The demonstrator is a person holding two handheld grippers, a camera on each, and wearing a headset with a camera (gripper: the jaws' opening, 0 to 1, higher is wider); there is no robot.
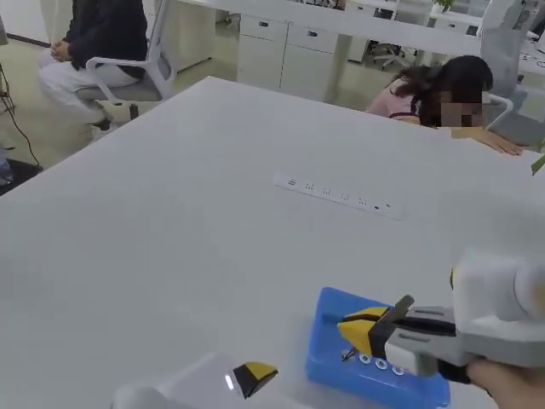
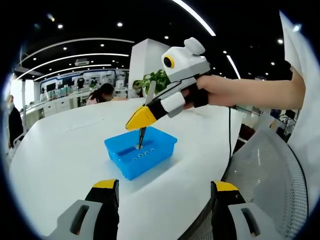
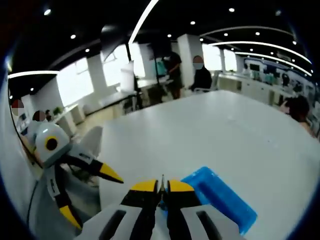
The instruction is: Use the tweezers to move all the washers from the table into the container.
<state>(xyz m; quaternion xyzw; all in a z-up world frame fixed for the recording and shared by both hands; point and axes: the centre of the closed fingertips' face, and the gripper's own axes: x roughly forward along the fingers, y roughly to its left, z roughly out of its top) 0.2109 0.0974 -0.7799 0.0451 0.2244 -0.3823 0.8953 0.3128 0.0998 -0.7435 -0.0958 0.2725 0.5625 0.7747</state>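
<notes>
At four o'clock in the head view, the right gripper (image 1: 351,328) hangs over the white table (image 1: 170,256) and the blue container (image 1: 328,365). Its jaws are clamped on the tweezers (image 2: 142,136), whose tips dip inside the container. Their gap and any catch cannot be told. The left gripper (image 2: 164,186), at six o'clock, gapes empty. Washers (image 1: 381,365) lie in a row in the container.

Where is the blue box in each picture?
Head view: the blue container sits at the bottom right, under the right gripper.
Left gripper view: the container is in the middle, on the white table.
Right gripper view: the container is low and right of middle.
Shared landmark: the right gripper pinching the tweezers, right by the container.
</notes>
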